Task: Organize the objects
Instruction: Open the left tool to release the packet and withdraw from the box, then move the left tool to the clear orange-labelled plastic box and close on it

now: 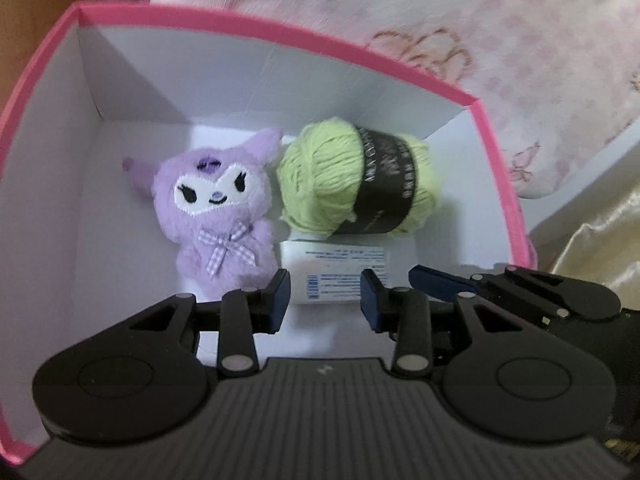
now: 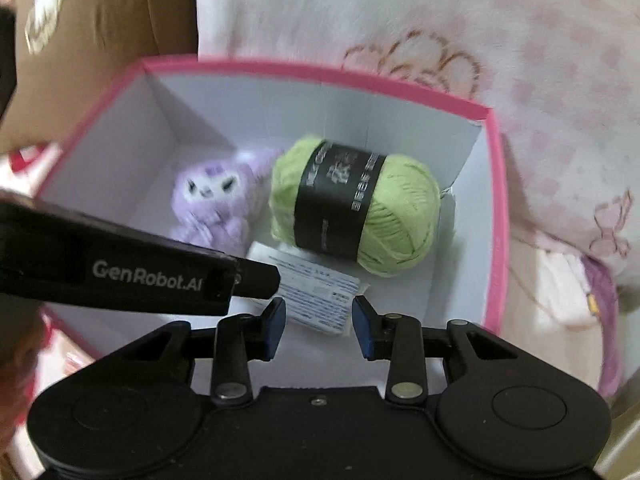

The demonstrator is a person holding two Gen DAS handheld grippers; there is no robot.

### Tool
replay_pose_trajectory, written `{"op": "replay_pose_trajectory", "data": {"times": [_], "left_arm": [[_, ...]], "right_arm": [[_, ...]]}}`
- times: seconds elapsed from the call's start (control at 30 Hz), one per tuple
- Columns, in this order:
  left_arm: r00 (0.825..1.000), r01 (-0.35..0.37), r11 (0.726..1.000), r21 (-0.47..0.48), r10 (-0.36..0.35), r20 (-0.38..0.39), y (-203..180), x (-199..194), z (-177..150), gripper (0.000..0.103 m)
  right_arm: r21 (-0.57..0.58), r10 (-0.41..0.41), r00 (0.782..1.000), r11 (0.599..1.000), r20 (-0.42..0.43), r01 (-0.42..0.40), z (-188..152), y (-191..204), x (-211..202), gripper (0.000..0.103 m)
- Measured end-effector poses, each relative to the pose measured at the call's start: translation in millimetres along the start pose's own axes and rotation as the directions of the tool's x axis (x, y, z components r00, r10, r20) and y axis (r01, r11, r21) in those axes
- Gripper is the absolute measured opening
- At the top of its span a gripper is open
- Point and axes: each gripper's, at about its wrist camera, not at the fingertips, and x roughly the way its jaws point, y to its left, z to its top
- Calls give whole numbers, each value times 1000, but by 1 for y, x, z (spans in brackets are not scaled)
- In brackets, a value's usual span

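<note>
Both open grippers (image 1: 325, 295) (image 2: 319, 327) hover over white packet (image 1: 340, 276) in pink box (image 1: 280, 40).

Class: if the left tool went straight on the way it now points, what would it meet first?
Most likely the white printed packet, which lies in the pink box just beyond the open left tool. The green yarn ball sits behind it. Depth is hard to judge here.

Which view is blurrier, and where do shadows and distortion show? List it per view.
Left wrist: mostly sharp; purple plush and green yarn ball crisp, soft shadows in the pink box corners, rim bowed by fisheye. Right wrist: motion-blurred; plush smeared, the yarn label barely readable, left gripper's arm across the frame, dark vignette corners.
</note>
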Motion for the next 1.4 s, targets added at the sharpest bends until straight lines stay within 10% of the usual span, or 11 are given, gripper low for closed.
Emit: {"op": "replay_pose_trajectory", "data": {"times": [0.3, 0.77, 1.4], "left_arm": [[996, -84, 976, 203, 78, 42, -30, -54, -12, 41], [998, -56, 974, 221, 57, 2, -43, -147, -48, 49], [997, -62, 943, 326, 72, -19, -36, -220, -124, 61]], "right_arm": [[68, 75, 993, 994, 94, -82, -13, -9, -55, 41], [-20, 85, 985, 996, 148, -83, -33, 1, -153, 47], [-124, 100, 984, 989, 145, -82, -84, 39, -213, 84]]}}
